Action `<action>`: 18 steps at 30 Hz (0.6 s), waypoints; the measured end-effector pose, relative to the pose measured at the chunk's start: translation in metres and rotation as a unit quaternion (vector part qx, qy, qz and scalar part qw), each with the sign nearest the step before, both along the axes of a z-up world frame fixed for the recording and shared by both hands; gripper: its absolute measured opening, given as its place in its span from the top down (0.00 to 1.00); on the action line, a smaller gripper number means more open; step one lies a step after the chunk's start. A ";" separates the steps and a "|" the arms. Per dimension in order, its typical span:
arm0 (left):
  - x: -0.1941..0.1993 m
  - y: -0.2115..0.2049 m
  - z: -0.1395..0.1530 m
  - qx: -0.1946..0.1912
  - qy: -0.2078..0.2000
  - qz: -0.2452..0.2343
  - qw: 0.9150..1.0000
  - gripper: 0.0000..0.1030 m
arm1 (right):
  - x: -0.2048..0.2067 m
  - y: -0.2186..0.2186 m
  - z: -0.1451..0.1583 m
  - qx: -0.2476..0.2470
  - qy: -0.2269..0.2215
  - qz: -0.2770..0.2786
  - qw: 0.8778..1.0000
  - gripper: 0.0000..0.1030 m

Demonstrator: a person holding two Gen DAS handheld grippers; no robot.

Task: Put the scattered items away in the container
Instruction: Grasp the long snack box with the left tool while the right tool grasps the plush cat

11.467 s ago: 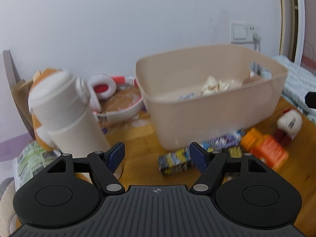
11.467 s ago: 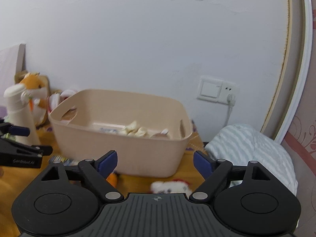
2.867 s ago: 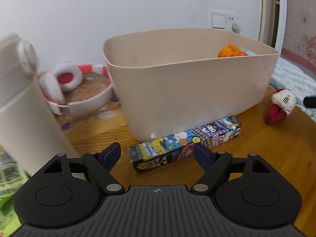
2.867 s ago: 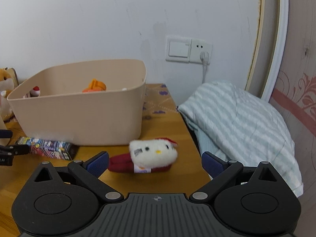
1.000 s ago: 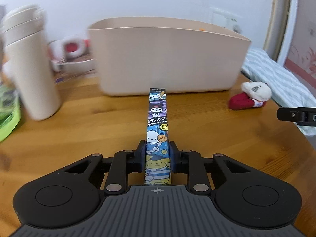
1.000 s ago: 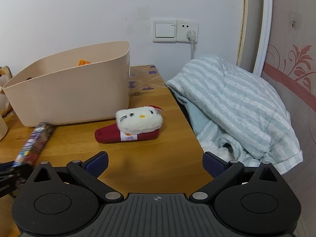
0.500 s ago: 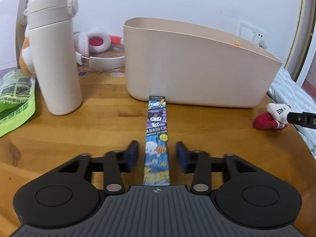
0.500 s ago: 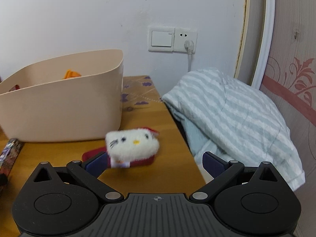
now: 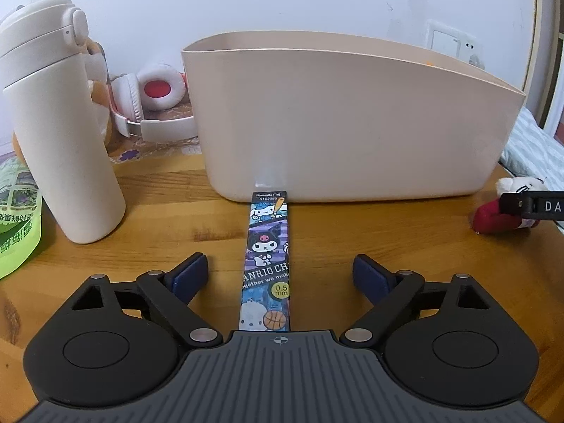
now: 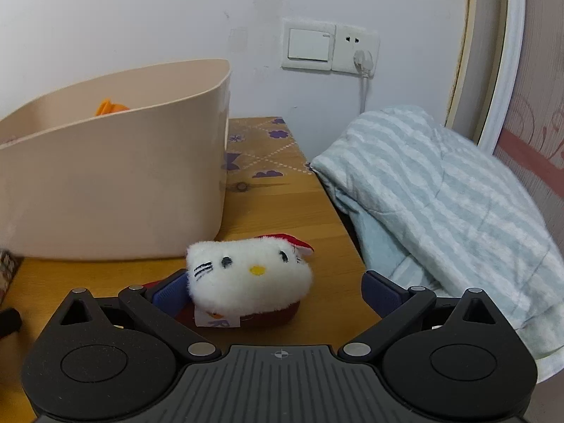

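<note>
Green packet (image 9: pixel 17 218) cut off at left edge

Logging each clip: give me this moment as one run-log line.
left tongs: open over pencil box | right tongs: open around cat plush | bin: orange item inside

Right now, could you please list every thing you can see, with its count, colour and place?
bin: one, beige, back of table
orange item: one, inside bin
pencil box: one, cartoon print, lying between left gripper's jaws, far end by bin
plush cat: one, white and red, between right gripper's jaws
bottle: one, cream, upright left of bin
headphones: one, white and red, behind bottle
green packet: one, far left
blanket: one, striped blue, right of table
table: one, wood
left gripper: open
right gripper: open
</note>
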State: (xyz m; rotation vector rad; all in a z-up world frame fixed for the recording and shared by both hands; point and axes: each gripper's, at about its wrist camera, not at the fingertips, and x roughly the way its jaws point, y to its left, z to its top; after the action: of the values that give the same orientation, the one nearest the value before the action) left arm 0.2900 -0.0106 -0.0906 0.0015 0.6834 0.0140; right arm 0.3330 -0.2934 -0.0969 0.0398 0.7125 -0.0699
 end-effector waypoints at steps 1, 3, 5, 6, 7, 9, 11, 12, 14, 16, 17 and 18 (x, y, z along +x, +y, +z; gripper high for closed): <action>0.000 0.001 0.000 0.001 -0.001 -0.002 1.000 0.12 | 0.001 -0.002 -0.001 0.010 0.001 -0.003 1.000 0.00; 0.000 0.002 0.000 0.001 -0.003 -0.006 1.000 0.15 | 0.003 -0.005 -0.004 0.028 0.002 -0.005 1.000 0.00; 0.000 0.003 0.000 0.001 -0.007 -0.007 1.000 0.23 | 0.005 -0.009 -0.008 0.047 0.001 -0.008 0.999 0.00; 0.000 0.004 0.001 0.000 -0.008 -0.009 1.000 0.29 | 0.006 -0.011 -0.009 0.057 0.001 -0.010 0.998 0.00; -0.001 0.004 0.002 0.000 -0.009 -0.010 1.000 0.32 | 0.006 -0.012 -0.010 0.063 -0.002 -0.011 0.998 0.01; -0.002 0.005 0.004 -0.001 -0.010 -0.013 1.000 0.44 | 0.007 -0.010 -0.011 0.062 -0.008 -0.006 0.998 0.07; -0.002 0.006 0.005 -0.002 -0.010 -0.015 1.000 0.54 | 0.008 -0.006 -0.010 0.067 -0.014 0.006 0.998 0.29; -0.003 0.006 0.005 -0.003 -0.010 -0.016 1.000 0.60 | 0.008 -0.003 -0.009 0.070 -0.015 0.012 0.997 0.35; -0.003 0.008 0.006 -0.005 -0.011 -0.014 1.000 0.66 | 0.009 0.003 -0.007 0.061 -0.017 0.017 0.998 0.43; -0.003 0.010 0.006 -0.006 -0.011 -0.013 1.000 0.68 | 0.009 0.006 -0.008 0.052 -0.020 0.019 0.998 0.44; -0.004 0.011 0.006 -0.006 -0.011 -0.013 1.000 0.71 | 0.008 0.005 -0.008 0.054 -0.021 0.018 0.998 0.45; -0.004 0.012 0.006 -0.007 -0.011 -0.013 1.000 0.75 | 0.007 0.004 -0.008 0.057 -0.021 0.018 0.998 0.45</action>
State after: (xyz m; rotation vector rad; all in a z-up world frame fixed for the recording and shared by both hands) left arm 0.2856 0.0013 -0.0844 -0.0027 0.6607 -0.0147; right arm 0.3396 -0.2893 -0.1052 0.1380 0.6740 0.0063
